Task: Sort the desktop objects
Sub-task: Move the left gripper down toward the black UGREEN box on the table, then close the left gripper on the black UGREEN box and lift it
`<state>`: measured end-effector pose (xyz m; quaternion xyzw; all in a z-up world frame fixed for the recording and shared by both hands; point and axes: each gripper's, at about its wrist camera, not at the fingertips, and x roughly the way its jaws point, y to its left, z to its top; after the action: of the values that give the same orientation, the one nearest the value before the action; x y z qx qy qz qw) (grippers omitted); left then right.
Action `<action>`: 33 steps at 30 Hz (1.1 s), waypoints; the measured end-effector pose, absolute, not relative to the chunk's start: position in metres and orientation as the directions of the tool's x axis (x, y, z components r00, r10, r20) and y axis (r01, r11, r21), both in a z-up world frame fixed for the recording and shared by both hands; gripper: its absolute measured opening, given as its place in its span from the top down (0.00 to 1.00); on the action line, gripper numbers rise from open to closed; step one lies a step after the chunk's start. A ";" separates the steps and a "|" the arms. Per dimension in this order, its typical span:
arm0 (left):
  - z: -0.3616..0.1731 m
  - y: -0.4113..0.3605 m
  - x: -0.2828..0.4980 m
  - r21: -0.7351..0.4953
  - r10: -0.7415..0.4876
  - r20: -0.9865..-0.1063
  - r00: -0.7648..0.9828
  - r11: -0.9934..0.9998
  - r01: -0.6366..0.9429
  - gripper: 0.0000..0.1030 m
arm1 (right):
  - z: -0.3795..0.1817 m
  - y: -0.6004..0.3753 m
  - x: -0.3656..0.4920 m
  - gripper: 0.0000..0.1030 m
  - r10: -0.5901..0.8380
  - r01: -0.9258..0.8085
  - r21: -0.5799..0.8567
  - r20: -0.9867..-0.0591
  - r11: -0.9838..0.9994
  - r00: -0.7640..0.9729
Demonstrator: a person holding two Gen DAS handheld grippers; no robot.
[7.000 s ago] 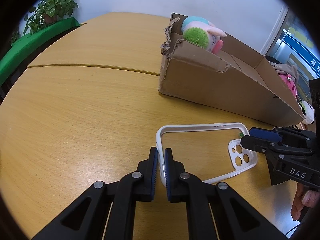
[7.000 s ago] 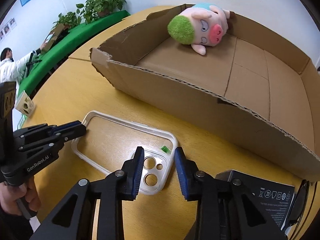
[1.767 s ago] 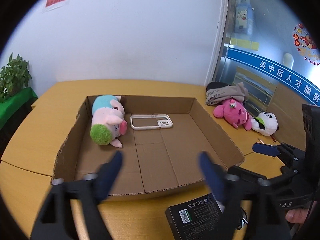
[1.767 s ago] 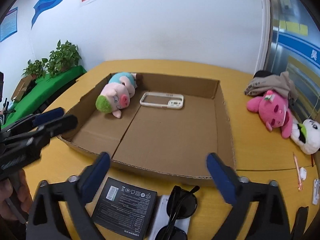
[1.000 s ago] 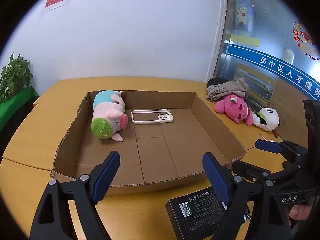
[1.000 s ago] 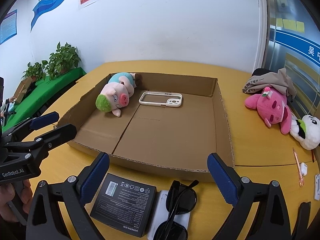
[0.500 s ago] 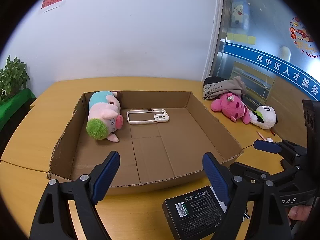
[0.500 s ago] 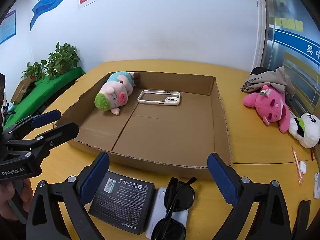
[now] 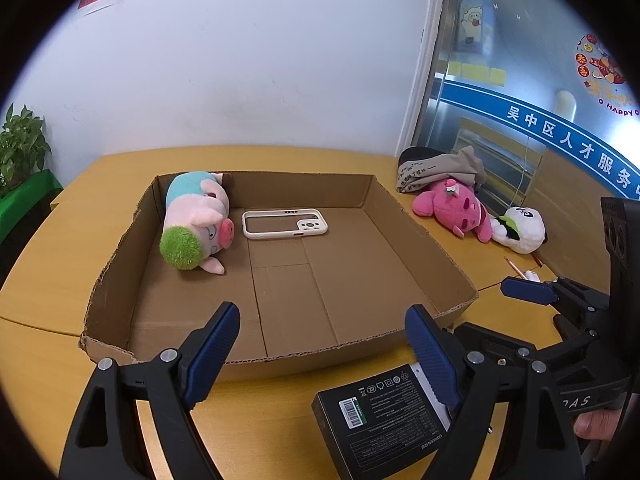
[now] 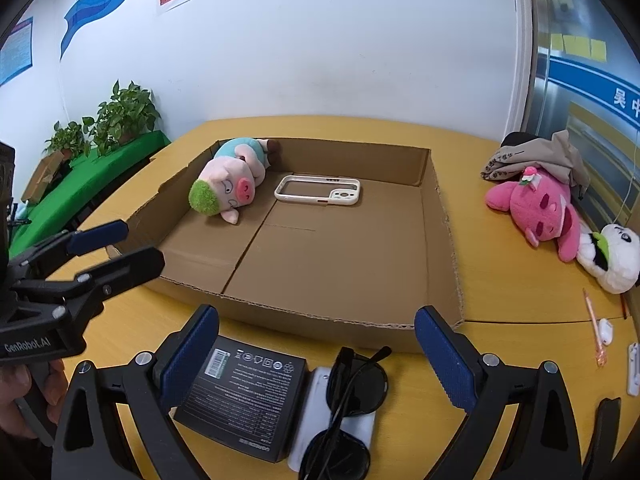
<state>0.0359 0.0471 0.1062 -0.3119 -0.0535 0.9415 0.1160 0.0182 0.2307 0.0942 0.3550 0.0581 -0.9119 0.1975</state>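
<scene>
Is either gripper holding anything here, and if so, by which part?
Nothing is held. The left gripper and right gripper are both wide open, with only the table and black box beneath them.

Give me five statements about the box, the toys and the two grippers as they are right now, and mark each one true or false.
1. The phone case lies inside the cardboard box. True.
2. The pink plush is inside the box. False: it lies on the table, outside the box, beside the panda plush.
3. The right gripper is shut on the sunglasses. False: it is open and holds nothing.
4. The green-haired pig plush lies in the box next to the phone case. True.
5. The black box sits inside the cardboard box. False: it lies on the table in front of it, and the left gripper is open.
</scene>
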 end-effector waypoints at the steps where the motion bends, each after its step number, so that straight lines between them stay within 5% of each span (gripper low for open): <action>1: 0.105 0.046 0.036 -0.180 0.254 -0.578 -0.775 -0.967 -0.183 0.18 | 0.094 0.230 0.018 0.03 -0.321 0.403 0.036 -0.670 -0.915 -0.670; 11: 0.082 0.037 0.037 -0.246 0.294 -0.619 -0.728 -0.953 -0.176 0.18 | 0.084 0.233 0.029 0.03 -0.363 0.476 0.025 -0.683 -0.879 -0.634; 19: 0.045 0.033 0.031 -0.358 0.393 -0.678 -0.621 -0.914 -0.189 0.18 | 0.035 0.211 0.067 0.03 -0.523 0.688 0.112 -0.739 -0.717 -0.425; 33: -0.014 0.051 0.013 -0.484 0.506 -0.736 -0.450 -0.858 -0.173 0.23 | -0.003 0.196 0.052 0.02 -0.391 0.664 0.053 -0.842 -0.746 -0.372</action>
<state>0.0133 0.0515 -0.0136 -0.4834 -0.1724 0.8338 0.2037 0.0523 0.1964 -0.0032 0.4573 0.1492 -0.8148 0.3237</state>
